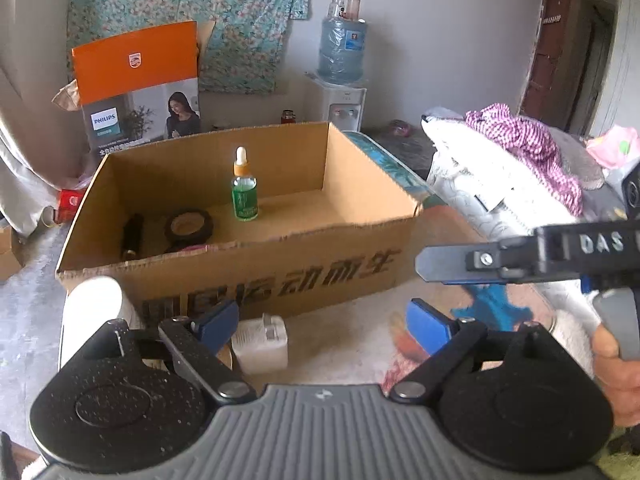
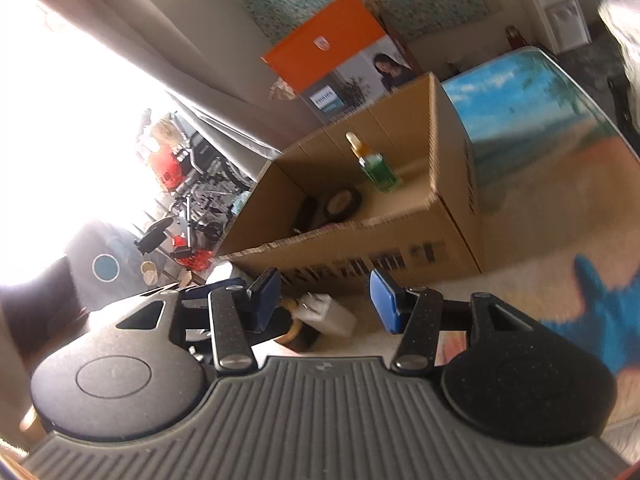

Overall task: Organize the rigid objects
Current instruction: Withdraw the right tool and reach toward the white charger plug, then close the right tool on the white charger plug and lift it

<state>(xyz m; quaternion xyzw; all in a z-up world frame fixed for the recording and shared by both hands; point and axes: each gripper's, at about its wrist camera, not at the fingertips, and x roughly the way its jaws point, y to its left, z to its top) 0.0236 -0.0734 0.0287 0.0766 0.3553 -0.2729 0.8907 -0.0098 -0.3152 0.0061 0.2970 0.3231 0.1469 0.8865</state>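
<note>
One box [image 1: 248,276] on the tabletop [image 1: 352,344]. Inside: one green dropper bottle [image 1: 244,192], one round black compact [image 1: 188,227], one dark tube [image 1: 133,236]. Outside, in front: one white charger [image 1: 260,344], one white cylinder [image 1: 94,300].

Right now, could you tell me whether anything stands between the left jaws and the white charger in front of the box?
Nothing visible does. The white charger lies on the table against the cardboard box front wall, just beyond the open left gripper, near its left-hand finger. The white cylinder stands off to the side.
</note>
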